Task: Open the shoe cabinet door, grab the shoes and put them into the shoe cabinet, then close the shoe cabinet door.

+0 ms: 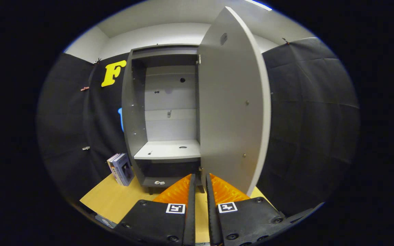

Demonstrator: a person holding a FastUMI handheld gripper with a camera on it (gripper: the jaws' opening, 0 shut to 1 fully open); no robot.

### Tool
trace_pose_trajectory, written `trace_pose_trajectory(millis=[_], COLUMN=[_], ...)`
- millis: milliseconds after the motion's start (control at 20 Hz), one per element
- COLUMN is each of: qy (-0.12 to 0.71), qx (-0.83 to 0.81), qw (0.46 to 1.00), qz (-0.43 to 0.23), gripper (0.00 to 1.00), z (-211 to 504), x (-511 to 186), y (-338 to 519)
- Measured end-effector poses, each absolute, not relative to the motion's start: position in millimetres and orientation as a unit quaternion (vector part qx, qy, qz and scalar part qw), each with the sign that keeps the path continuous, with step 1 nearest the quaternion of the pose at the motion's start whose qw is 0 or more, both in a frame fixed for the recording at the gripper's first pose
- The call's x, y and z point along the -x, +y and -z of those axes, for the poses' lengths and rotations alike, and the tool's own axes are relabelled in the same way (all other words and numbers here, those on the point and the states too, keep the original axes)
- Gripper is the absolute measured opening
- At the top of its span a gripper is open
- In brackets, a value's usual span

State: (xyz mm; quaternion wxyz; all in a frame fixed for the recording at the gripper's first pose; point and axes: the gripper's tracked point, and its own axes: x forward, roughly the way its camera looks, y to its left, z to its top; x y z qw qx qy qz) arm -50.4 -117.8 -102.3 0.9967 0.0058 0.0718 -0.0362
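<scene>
Nearest the camera, the gripper (200, 184) points forward with its two fingers (191, 205) drawn close together, a narrow slit of tabletop showing between them and nothing caught there. They hold no shoe and touch no part of the cabinet, so I judge the gripper free at this moment.

Under and just ahead of the fingers lies the wooden table (115, 200). At about ten o'clock from the fingertips, a small stack of books (120, 169) leans beside the cabinet's left foot.

Just beyond the fingertips, at twelve o'clock, stands the shoe cabinet (132, 112). Its door (233, 109) is swung wide on the right side, its lower corner just past the right finger at about one o'clock. So the first step, opening the door, looks done.

Inside, the shelf (169, 150) at twelve o'clock is bare apart from a couple of small dark marks, perhaps holes or fittings; the view is too small to say. The lower compartment is dark, with a small pale object at its front lip that I cannot identify. No shoes lie in the cabinet as far as I can tell.

What is left, by my reading: fetch the shoes, set them on a shelf, then shut the door.
</scene>
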Motion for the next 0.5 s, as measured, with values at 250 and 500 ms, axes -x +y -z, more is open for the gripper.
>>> trace_pose_trajectory(millis=[250,500], qy=[0.129,0.22], qx=[-0.023,-0.017], qw=[0.991,0.975], qz=[-0.003,-0.019], gripper=[0.2,0.2], z=[190.5,294.8], x=[31.5,25.0], y=[-67.9,-34.7])
